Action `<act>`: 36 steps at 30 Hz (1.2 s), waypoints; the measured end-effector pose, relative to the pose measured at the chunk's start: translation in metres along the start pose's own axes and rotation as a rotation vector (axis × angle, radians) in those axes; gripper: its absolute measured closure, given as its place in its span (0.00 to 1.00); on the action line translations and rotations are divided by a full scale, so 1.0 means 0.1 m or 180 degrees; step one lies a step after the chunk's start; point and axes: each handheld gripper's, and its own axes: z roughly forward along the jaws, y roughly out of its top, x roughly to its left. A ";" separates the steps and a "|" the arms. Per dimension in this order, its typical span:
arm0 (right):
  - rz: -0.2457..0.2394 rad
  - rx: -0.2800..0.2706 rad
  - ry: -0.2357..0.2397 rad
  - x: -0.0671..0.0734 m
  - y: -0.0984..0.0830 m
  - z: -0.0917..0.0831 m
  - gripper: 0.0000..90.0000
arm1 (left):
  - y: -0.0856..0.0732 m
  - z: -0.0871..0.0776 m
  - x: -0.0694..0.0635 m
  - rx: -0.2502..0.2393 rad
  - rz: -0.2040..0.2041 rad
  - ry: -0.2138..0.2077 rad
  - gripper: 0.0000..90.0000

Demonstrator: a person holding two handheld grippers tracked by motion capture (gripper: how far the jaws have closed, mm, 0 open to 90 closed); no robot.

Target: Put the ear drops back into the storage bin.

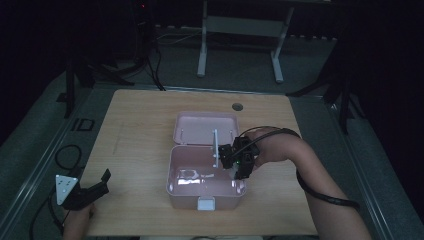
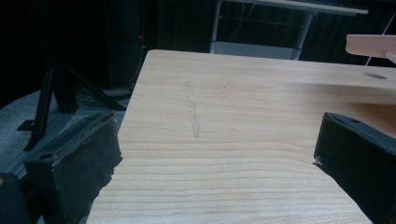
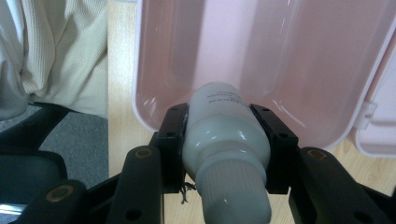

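Note:
A pink plastic box (image 1: 176, 192) stands open in the middle of the wooden table (image 1: 135, 130), its lid (image 1: 205, 128) laid back behind it. My right gripper (image 1: 236, 167) hangs over the box's right side, shut on a white bottle (image 3: 223, 135). In the right gripper view the bottle lies between the pads (image 3: 172, 140), cap end toward the camera, above the box's bare pink inside (image 3: 261, 51). My left gripper (image 1: 102, 183) rests at the table's front left corner, open. Nothing but bare wood shows between its jaws in the left gripper view (image 2: 215, 154).
A white latch (image 1: 205, 203) sits on the box's front wall, and a thin white bar (image 1: 215, 147) stands upright at the hinge. A round cable hole (image 1: 237, 106) is at the table's far edge. A desk frame (image 1: 240, 45) stands on the floor beyond.

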 end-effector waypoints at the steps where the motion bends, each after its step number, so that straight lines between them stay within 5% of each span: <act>1: -0.0013 -0.0001 0.0011 0.00 0.02 0.02 0.66 | 0.00 0.00 0.00 0.0002 0.0001 0.0000 0.01; 27: -0.0254 0.0200 0.0134 -0.10 0.23 0.84 0.66 | 0.00 0.00 0.00 0.0001 -0.0001 -0.0002 0.01; 36: -0.0219 0.0266 0.0198 -0.15 0.26 1.05 0.66 | 0.00 0.00 0.00 -0.0002 0.0008 -0.0009 0.00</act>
